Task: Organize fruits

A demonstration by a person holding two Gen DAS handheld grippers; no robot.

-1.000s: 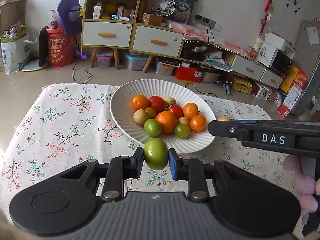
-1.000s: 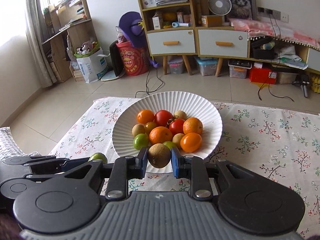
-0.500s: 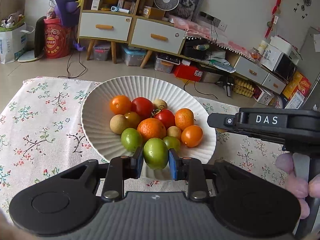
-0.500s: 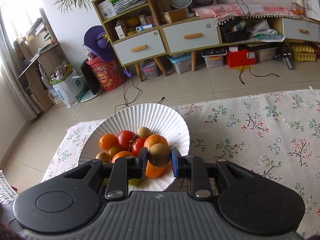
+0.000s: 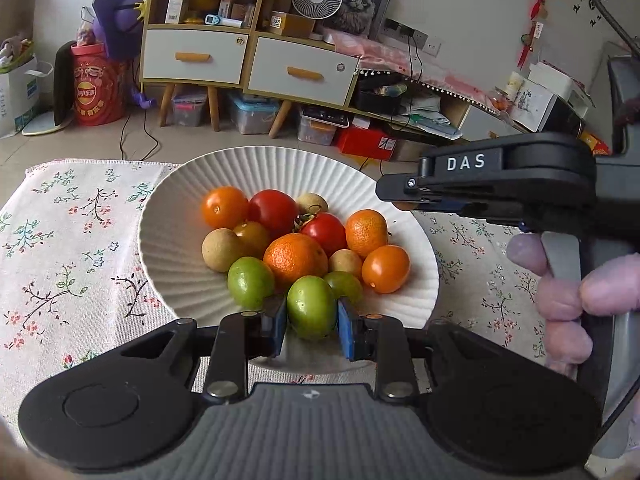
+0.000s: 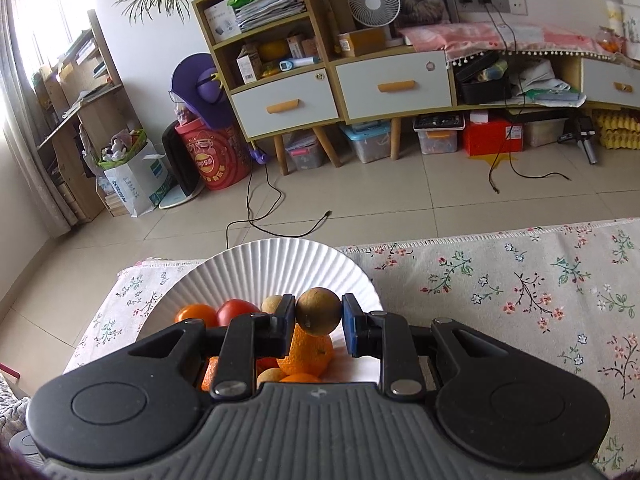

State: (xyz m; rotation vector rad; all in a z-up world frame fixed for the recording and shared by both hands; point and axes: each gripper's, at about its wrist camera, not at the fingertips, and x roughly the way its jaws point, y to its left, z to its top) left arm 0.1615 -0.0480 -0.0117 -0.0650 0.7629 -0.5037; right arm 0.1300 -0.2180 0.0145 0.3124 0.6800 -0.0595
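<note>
Both pairs of jaws are clenched on fruit. Those of the left gripper [image 5: 312,322] pinch a green fruit [image 5: 311,306] by its sides, low over the near rim of the plate [image 5: 172,240], just in front of the heap. Those of the right gripper [image 6: 319,322] clamp a brown fruit [image 6: 319,311] the same way, above an orange [image 6: 308,354] on the plate's right part. Each fruit is held across its middle, which probably keeps a round, smooth thing from slipping out, and each hangs over the plate so that a release would likely drop it among the others.

On the plate lie oranges, 2 red tomatoes [image 5: 272,210], small brown fruits and 2 more green ones. The plate sits on the floral cloth [image 5: 72,232] of the worktop.

Whether the green fruit touches the plate cannot be told: the left gripper's body covers the near rim. In the right view that gripper's body hides most of the heap. The person's hand [image 5: 568,300] on the right gripper's handle is cut off at the frame edge.
</note>
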